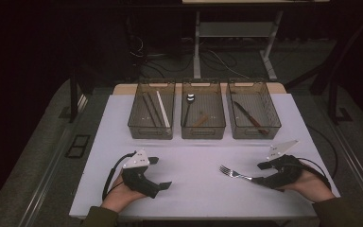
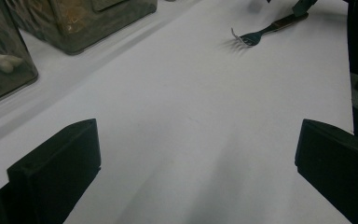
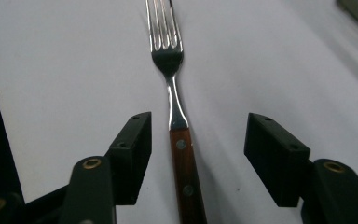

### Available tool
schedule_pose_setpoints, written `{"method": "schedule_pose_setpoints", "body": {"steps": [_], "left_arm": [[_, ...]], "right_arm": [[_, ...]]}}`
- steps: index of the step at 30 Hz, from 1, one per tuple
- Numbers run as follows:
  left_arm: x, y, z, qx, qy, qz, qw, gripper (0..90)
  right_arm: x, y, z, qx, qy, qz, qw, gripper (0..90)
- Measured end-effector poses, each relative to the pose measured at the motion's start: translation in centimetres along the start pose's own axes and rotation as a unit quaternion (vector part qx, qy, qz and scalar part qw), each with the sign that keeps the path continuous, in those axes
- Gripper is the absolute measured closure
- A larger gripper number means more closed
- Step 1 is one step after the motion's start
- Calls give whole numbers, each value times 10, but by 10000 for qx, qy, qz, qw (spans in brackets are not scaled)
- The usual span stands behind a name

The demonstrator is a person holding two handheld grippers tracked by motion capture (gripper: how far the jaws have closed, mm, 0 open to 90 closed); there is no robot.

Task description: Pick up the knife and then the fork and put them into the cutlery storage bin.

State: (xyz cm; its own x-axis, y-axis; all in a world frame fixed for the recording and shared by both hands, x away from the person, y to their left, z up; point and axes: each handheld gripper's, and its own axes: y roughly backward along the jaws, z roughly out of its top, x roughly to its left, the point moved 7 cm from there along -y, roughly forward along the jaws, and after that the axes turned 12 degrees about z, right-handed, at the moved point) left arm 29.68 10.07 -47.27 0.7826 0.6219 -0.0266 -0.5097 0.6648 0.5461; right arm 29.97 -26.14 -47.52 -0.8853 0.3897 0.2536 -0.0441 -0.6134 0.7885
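Three clear bins sit at the table's far side, cutlery sorted by kind. One fork (image 3: 177, 140) lies on the white table (image 1: 194, 189); the right gripper (image 3: 198, 154) straddles its wooden handle, jaws part-closed with gaps both sides, likely lining up a grip. The left gripper (image 1: 156, 172) waits wide open, holding nothing.
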Motion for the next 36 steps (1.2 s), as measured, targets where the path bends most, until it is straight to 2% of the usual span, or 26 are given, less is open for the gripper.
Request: {"method": "schedule_pose_setpoints", "body": {"steps": [6,10,16,25,27,31,36], "left_arm": [[0,0,0,10,-11,1,10000,0],[-1,-1,0,13,-3,4,10000,0],[0,0,0,16,-3,14,10000,0],[0,-1,-1,25,-1,10,10000,0],[0,-1,-1,40,-8,2,10000,0],[0,-2,-1,40,-10,0,10000,0],[0,-2,-1,54,-10,4,10000,0]], "right_arm": [[3,-5,1,316,91,147,9994,544],[2,-9,0,637,224,93,9977,596],[2,-15,2,946,326,119,9949,678],[1,-22,4,1320,458,127,9901,734],[1,-23,6,1486,490,115,9876,736],[2,-26,10,1906,514,115,9803,736],[2,-29,15,2288,506,121,9721,758]]}}
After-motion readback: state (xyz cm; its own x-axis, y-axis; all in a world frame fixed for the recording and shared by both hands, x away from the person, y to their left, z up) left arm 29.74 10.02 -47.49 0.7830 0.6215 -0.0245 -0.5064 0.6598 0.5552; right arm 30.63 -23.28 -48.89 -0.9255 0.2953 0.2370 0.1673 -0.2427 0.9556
